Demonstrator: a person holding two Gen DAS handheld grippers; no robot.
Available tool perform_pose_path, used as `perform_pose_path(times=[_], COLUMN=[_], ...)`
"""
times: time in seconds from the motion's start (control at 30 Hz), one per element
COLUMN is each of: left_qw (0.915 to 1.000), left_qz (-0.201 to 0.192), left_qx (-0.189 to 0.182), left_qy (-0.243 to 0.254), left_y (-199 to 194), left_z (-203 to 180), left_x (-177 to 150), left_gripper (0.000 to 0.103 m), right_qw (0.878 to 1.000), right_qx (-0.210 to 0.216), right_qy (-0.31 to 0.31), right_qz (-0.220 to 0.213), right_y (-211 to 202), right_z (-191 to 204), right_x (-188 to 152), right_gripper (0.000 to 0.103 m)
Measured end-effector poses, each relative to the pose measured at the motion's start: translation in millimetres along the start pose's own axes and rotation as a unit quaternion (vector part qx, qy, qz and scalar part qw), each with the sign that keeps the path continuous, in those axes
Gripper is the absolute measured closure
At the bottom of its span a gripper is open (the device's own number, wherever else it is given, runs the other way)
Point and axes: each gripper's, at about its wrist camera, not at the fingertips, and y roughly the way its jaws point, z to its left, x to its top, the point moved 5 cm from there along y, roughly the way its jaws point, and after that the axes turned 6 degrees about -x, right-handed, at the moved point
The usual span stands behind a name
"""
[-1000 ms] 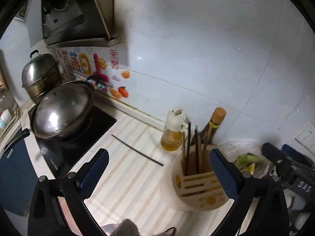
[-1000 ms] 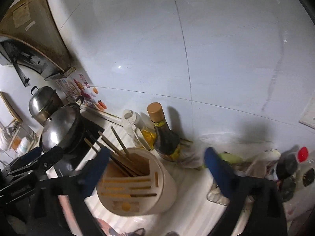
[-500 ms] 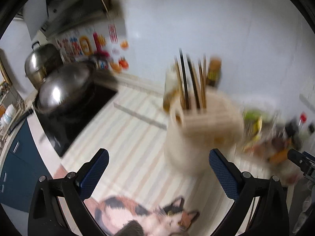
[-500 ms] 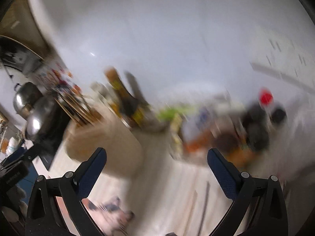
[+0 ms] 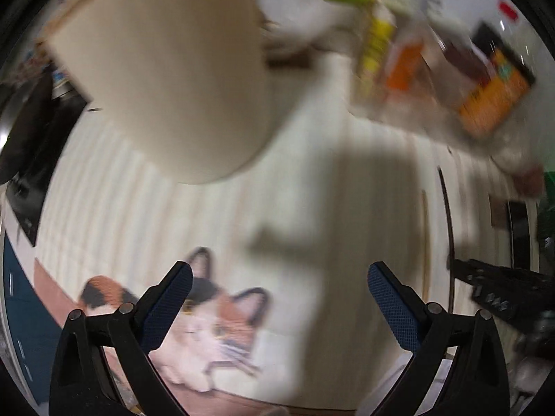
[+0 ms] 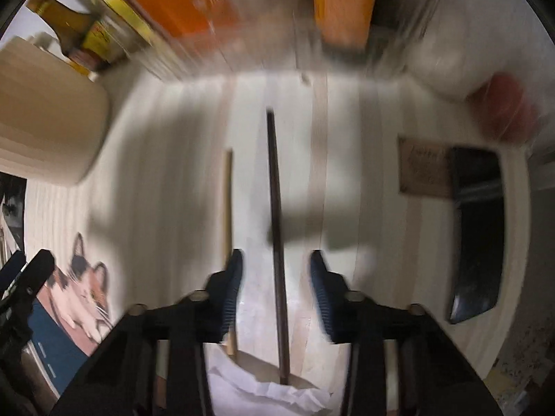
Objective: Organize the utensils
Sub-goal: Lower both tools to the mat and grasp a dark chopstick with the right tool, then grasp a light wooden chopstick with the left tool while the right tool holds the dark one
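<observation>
Right gripper (image 6: 275, 270) fingers closing astride the dark chopstick (image 6: 275, 208) on the table (image 6: 173, 173), not yet pinching, pale chopstick (image 6: 227, 201) just left, left gripper (image 5: 279, 298) fingers spread wide, empty, beige utensil holder (image 5: 166, 79) blurred.

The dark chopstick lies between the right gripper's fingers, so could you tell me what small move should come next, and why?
Probably finish closing the right gripper on the dark chopstick: it lies on the counter between the closing fingers, which do not yet touch it.

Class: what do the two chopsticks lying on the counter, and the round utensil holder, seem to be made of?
Dark chopstick: dark wood or lacquer, matte; blur leaves it open.
Pale chopstick: likely bamboo or light wood, tan.
Utensil holder: smooth cream plastic or ceramic, no visible grain.
</observation>
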Motion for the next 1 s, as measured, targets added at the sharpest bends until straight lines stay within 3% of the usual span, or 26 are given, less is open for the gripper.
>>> perform_pose_path(times=[0.1, 0.13, 0.27, 0.43, 0.53, 0.57, 0.73, 0.8, 0.9, 0.93, 1.0], left_qw=[0.9997, 0.9994, 0.9972, 0.9936, 0.991, 0.9905, 0.9899, 0.99, 0.9903, 0.9904, 0.9911], left_qz=[0.015, 0.019, 0.037, 0.054, 0.067, 0.071, 0.075, 0.07, 0.061, 0.061, 0.06], left_qx=[-0.017, -0.024, -0.054, -0.081, -0.091, -0.091, -0.075, -0.061, -0.051, -0.052, -0.054], left_qy=[0.011, 0.015, 0.035, 0.057, 0.072, 0.076, 0.095, 0.106, 0.114, 0.112, 0.106], left_y=[14.0, 16.8, 30.8, 46.5, 54.9, 57.7, 66.0, 66.9, 66.0, 65.9, 65.7], left_z=[-20.0, -27.4, -59.4, -95.6, -112.9, -117.0, -134.8, -141.9, -145.6, -144.9, -143.6], left_x=[-0.9, -1.4, -2.4, -4.9, -7.5, -8.3, -8.3, -8.7, -4.5, -3.2, 1.5], left_gripper=[0.001, 0.003, 0.022, 0.028, 0.044, 0.051, 0.056, 0.063, 0.092, 0.098, 0.099], right_qw=[1.0, 1.0, 0.999, 0.998, 0.998, 0.998, 0.998, 0.997, 0.997, 0.997, 0.997], right_qx=[-0.009, -0.007, -0.014, -0.024, -0.023, -0.023, -0.022, -0.018, -0.02, -0.02, -0.024], right_qy=[-0.018, -0.015, 0.027, 0.045, 0.051, 0.053, 0.063, 0.068, 0.068, 0.068, 0.067], right_qz=[-0.014, -0.015, -0.025, -0.023, -0.017, -0.017, -0.015, -0.014, -0.015, -0.015, -0.016], right_y=[3.3, 3.6, 2.8, 2.1, 2.9, 2.6, 2.1, 9.6, 11.3, 10.7, 11.0], right_z=[-0.4, -3.7, -40.4, -77.3, -90.8, -95.7, -113.8, -133.8, -142.3, -143.0, -138.7], right_x=[-3.4, -3.3, 5.6, 15.6, 15.6, 14.9, 13.6, 16.5, 20.5, 21.0, 18.0], right_gripper=[0.097, 0.099, 0.099, 0.099, 0.099, 0.099, 0.099, 0.099, 0.099, 0.099, 0.099])
